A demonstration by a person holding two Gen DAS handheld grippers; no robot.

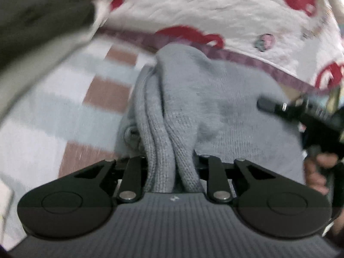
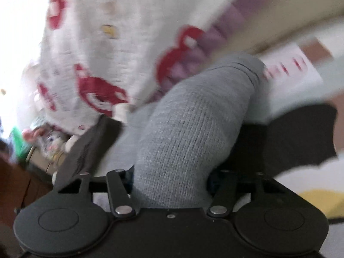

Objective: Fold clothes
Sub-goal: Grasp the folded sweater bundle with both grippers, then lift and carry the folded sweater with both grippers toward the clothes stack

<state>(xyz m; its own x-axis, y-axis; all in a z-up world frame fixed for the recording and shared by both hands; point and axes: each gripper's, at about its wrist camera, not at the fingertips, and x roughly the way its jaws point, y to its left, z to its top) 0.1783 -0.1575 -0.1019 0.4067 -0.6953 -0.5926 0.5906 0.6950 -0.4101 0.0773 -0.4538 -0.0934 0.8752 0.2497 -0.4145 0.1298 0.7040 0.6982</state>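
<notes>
A grey knit garment (image 1: 215,99) fills the middle of the left wrist view. My left gripper (image 1: 172,163) is shut on a bunched ribbed edge of it; the fingertips are buried in the cloth. In the right wrist view the same grey knit (image 2: 193,124) rises from my right gripper (image 2: 172,178), which is shut on a thick fold of it. The right gripper also shows in the left wrist view (image 1: 301,111), at the garment's right side, held by a hand. Both views are motion-blurred.
A white quilt with red prints (image 1: 215,6) lies behind the garment, also in the right wrist view (image 2: 107,53). A striped brown, white and pale blue sheet (image 1: 86,107) lies to the left. A dark cloth (image 2: 290,133) lies under the right gripper. Toys (image 2: 49,144) sit at the lower left.
</notes>
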